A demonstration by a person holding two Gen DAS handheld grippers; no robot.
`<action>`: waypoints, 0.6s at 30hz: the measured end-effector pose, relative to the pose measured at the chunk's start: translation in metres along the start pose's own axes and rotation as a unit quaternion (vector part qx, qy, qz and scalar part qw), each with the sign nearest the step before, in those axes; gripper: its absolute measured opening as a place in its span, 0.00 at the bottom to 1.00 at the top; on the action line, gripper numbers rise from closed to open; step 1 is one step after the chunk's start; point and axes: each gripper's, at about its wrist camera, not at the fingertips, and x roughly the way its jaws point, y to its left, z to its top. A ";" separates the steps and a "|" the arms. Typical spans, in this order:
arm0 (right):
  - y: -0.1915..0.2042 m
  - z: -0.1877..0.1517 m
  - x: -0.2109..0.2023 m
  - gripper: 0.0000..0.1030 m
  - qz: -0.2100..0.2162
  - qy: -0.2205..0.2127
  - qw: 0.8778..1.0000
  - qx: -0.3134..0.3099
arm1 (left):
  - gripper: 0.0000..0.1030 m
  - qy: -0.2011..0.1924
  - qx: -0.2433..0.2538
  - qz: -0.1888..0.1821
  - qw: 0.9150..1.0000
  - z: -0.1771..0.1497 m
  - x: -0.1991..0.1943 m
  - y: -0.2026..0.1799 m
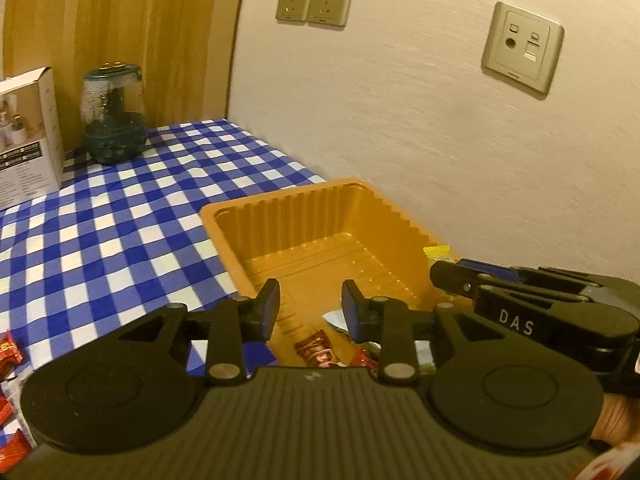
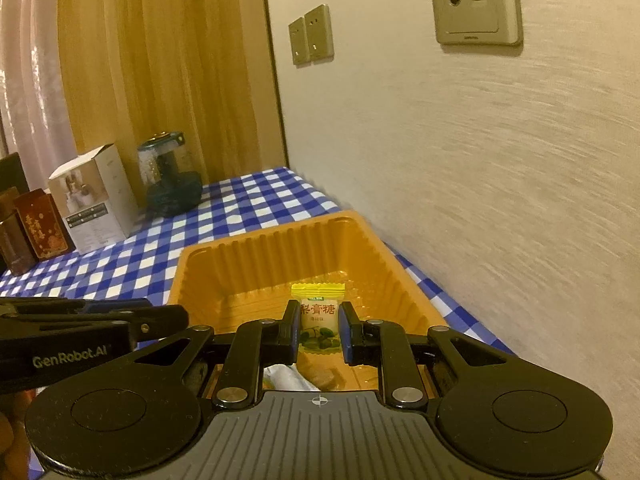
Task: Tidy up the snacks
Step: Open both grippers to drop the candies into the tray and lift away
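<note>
An orange plastic tray point(image 1: 256, 224) point(image 2: 192, 268) sits on the blue checked tablecloth against the wall. My left gripper point(image 1: 310, 304) is open and empty over the tray's near end, above a red snack packet point(image 1: 316, 350) and a silver wrapper point(image 1: 334, 316). My right gripper point(image 2: 319, 326) is shut on a yellow-green candy packet point(image 2: 318, 304) and holds it over the tray; it also shows in the left wrist view point(image 1: 436, 252). The right gripper's body point(image 1: 540, 304) sits at the right of the left wrist view. A white wrapper point(image 2: 286, 376) lies under the right gripper.
A dark green glass jar point(image 1: 114, 120) point(image 2: 170, 176) and a white box point(image 1: 26, 132) point(image 2: 96, 196) stand at the back by the wooden panel. Brown-red boxes point(image 2: 38, 224) stand left of them. Red snack packets point(image 1: 10, 350) lie on the cloth at the left.
</note>
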 end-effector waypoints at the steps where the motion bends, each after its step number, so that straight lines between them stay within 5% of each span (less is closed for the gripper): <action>1: 0.001 0.000 0.000 0.20 0.000 -0.001 1.000 -0.002 | 0.29 0.001 0.000 0.001 1.000 0.000 -0.001 0.001; 18: 0.011 -0.002 -0.002 0.20 0.016 -0.013 1.000 -0.013 | 0.29 0.006 -0.011 0.010 1.000 -0.004 -0.006 0.011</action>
